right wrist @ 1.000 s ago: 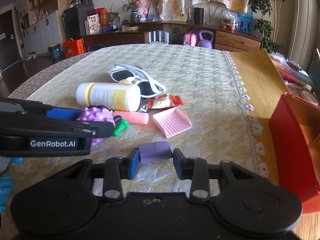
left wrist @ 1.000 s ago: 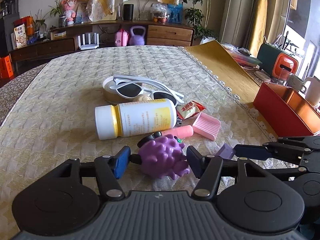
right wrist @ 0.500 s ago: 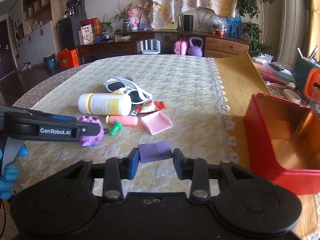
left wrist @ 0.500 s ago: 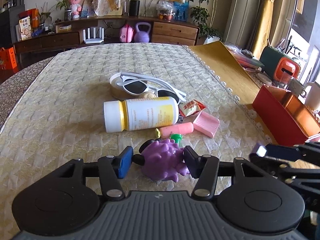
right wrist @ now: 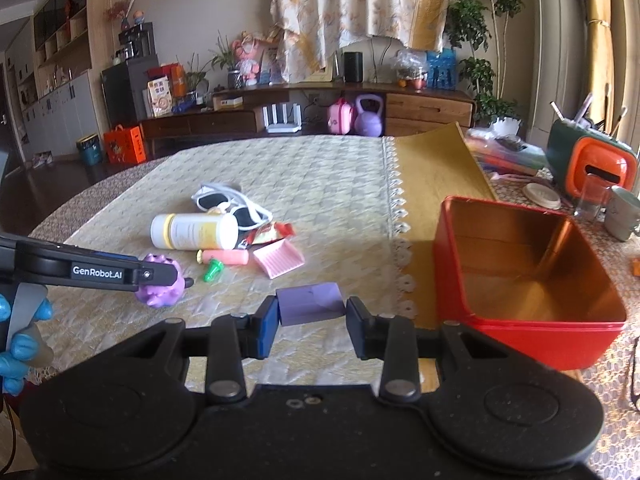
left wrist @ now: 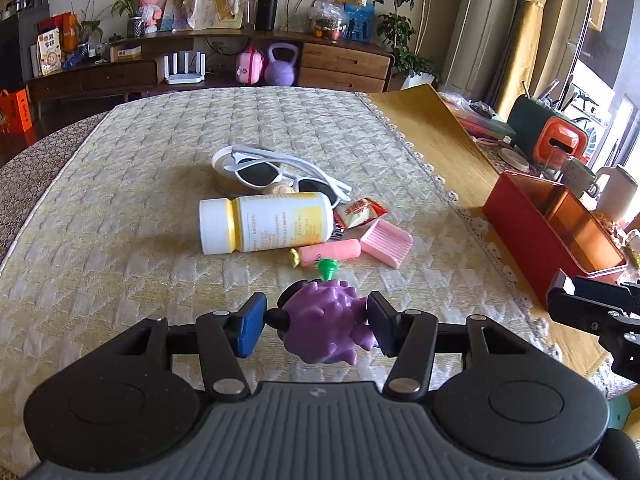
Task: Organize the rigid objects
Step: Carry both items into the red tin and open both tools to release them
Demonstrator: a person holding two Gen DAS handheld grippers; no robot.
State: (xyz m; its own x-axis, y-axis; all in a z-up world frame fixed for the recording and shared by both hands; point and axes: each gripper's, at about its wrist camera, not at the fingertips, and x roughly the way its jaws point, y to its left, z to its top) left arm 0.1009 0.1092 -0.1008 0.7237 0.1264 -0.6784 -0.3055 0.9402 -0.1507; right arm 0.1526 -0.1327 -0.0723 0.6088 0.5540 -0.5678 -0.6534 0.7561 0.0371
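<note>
My left gripper (left wrist: 316,330) is shut on a purple spiky ball (left wrist: 324,328), lifted just off the cloth; it also shows in the right wrist view (right wrist: 160,280). My right gripper (right wrist: 312,320) is shut on a flat purple block (right wrist: 310,303), held above the table beside the open red tin box (right wrist: 524,268). A white and yellow bottle (left wrist: 266,224), white sunglasses (left wrist: 276,172), a pink tube (left wrist: 330,252), a pink ridged tray (left wrist: 386,242), a green peg (left wrist: 328,268) and a red snack packet (left wrist: 360,212) lie in a heap on the woven cloth.
The red tin box (left wrist: 552,236) stands at the table's right edge on a yellow mat (right wrist: 436,168). An orange and green appliance (right wrist: 592,164), a glass (right wrist: 590,196) and a mug (right wrist: 622,212) stand beyond it. A sideboard (right wrist: 304,116) runs along the far wall.
My right gripper has lifted the purple block and carried it right, toward the red box. My left gripper has closed on the spiky ball and pulled it back from the heap.
</note>
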